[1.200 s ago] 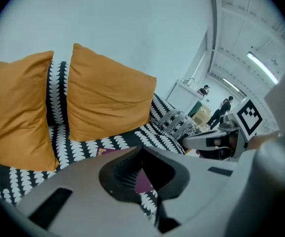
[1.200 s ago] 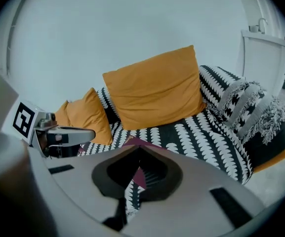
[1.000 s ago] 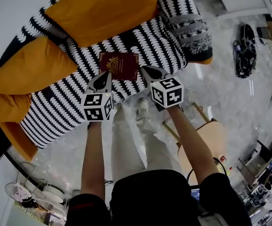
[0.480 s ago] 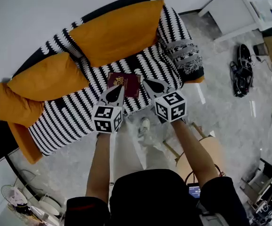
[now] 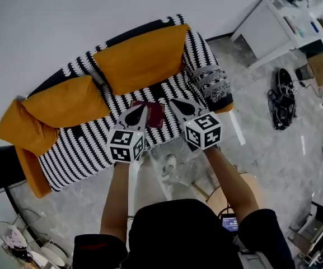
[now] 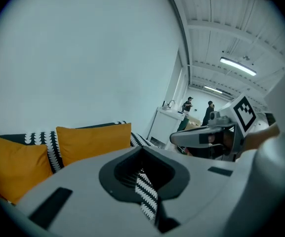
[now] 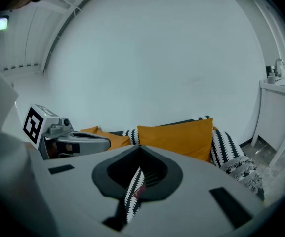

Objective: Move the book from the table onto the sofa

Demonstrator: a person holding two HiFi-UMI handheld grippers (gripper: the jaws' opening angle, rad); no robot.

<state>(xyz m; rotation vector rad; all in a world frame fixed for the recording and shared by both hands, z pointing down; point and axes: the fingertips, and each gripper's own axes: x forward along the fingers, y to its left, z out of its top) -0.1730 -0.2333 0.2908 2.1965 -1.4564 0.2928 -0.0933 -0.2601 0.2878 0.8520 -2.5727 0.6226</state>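
Note:
A dark red book (image 5: 154, 114) lies flat on the black-and-white striped sofa seat (image 5: 88, 144), in the head view. Above its left edge hangs my left gripper (image 5: 141, 110), shut with nothing held. My right gripper (image 5: 173, 102) hangs over the book's right edge, also shut and empty. In the left gripper view the left gripper (image 6: 142, 150) shows only a sliver of striped fabric between its closed jaws, and the right gripper (image 6: 206, 137) floats beside it. Through the closed jaws of the right gripper (image 7: 140, 155) a strip of sofa and a bit of red book (image 7: 138, 190) show.
Orange cushions (image 5: 141, 58) line the sofa back, and another (image 5: 15, 129) sits at its left end. A white table (image 5: 279, 29) stands at the upper right and black gear (image 5: 281, 97) lies on the floor. A wooden stool (image 5: 245, 186) is by my right arm.
Both grippers have risen away from the book, which stays on the sofa seat. The head view has pulled back, showing more of the sofa and wall.

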